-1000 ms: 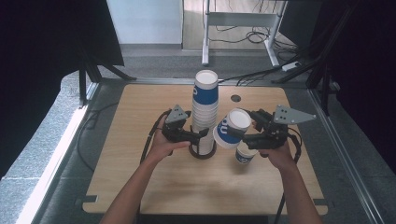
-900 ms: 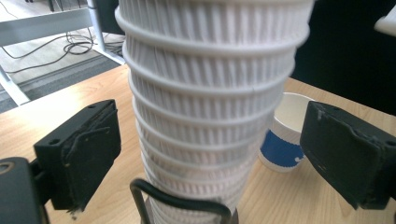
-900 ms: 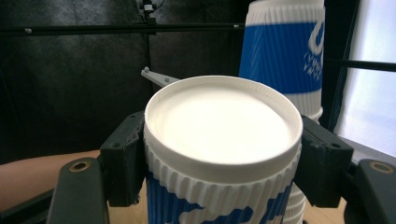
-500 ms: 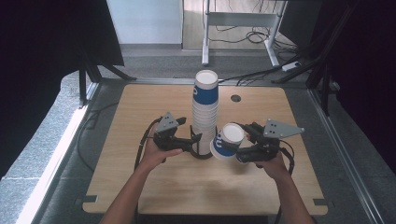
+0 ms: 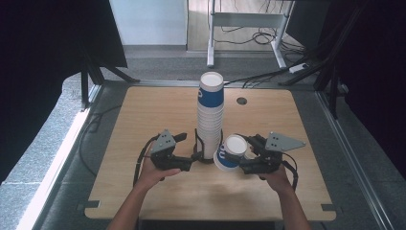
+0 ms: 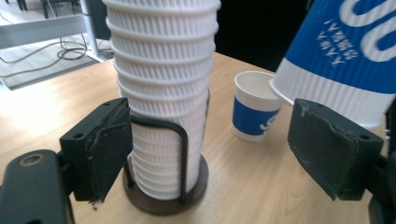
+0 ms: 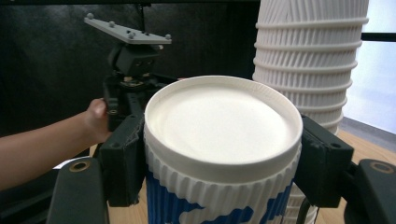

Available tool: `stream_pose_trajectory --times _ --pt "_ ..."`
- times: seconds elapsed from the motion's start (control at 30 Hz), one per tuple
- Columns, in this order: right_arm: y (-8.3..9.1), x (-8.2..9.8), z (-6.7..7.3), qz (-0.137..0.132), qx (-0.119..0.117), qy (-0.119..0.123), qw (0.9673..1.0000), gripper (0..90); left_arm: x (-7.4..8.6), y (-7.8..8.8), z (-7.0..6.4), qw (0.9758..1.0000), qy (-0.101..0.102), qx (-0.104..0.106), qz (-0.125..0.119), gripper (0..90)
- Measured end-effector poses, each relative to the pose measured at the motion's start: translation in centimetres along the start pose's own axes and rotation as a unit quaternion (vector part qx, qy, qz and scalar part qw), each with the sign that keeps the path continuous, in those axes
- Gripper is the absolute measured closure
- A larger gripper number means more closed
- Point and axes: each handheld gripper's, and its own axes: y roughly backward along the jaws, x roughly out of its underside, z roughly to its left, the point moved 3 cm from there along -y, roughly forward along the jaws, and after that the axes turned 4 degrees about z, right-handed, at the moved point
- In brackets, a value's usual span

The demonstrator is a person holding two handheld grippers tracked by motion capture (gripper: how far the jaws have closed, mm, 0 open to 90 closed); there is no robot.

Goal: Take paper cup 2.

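Cup sits tilted in my clamped right gripper toward the table's near edge from high, my left gripper has just closed partway, pads clear of the stack, and my right view shows pads pressing the cup.

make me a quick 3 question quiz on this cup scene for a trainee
1. True or false: the right gripper is shut on a blue and white cup.
2. What keeps the cup stack upright at its base: A a wire holder, B a box, C tape?
3. What stands on the table beyond the holder in the left gripper view?

Key
1. True.
2. A.
3. A single upright cup.
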Motion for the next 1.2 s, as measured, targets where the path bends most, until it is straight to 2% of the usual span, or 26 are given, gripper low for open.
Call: stream_pose_trajectory --times 0.23,0.33,0.47,0.57,0.63,0.73,0.8,0.9,1.03,1.1,1.2 --pt "-0.4 1.8 0.6 -0.005 0.001 -0.013 0.9999 28.4 1.5 1.1 -1.3 0.9999 0.009 0.004 -0.004 14.6" --pt "-0.7 2.4 0.8 0.003 0.005 -0.015 0.9999 28.4 1.9 1.4 -1.5 0.9999 0.009 0.004 0.001 14.7" --pt "-1.2 3.1 1.1 0.012 0.011 -0.012 0.9998 28.3 2.2 1.9 -2.0 0.9997 0.02 0.012 -0.009 14.9" --pt "-1.6 3.3 1.3 0.021 0.015 -0.008 0.9996 28.3 2.5 2.2 -2.5 0.9995 0.019 0.019 -0.015 14.9" --pt "-1.9 3.5 1.4 0.021 0.014 -0.008 0.9996 28.3 2.5 2.2 -2.7 0.9997 0.014 0.015 -0.012 14.9" --pt "-2.3 3.8 1.4 0.022 0.016 -0.012 0.9995 28.3 2.6 2.3 -3.0 0.9993 0.02 0.027 -0.019 14.9" --pt "-2.8 4.4 1.4 0.025 0.018 -0.018 0.9994 28.3 2.5 2.3 -3.2 0.9993 0.015 0.027 -0.019 14.9" --pt "-3.7 5.5 1.4 0.043 0.03 -0.021 0.9984 28.3 2.6 2.4 -3.7 0.9993 0.009 0.031 -0.017 14.8" --pt "-4.4 6.0 1.4 0.052 0.031 -0.02 0.998 28.3 2.9 2.0 -3.9 0.9994 0.006 0.034 -0.007 14.7" --pt "-4.5 6.0 1.5 0.051 0.031 -0.019 0.998 28.3 3.1 1.9 -4.1 0.9994 -0.002 0.036 0.0 15.7" --pt "-4.4 5.9 1.5 0.045 0.029 -0.017 0.9984 28.3 3.1 1.7 -4.4 0.9996 -0.013 0.023 0.005 17.2"
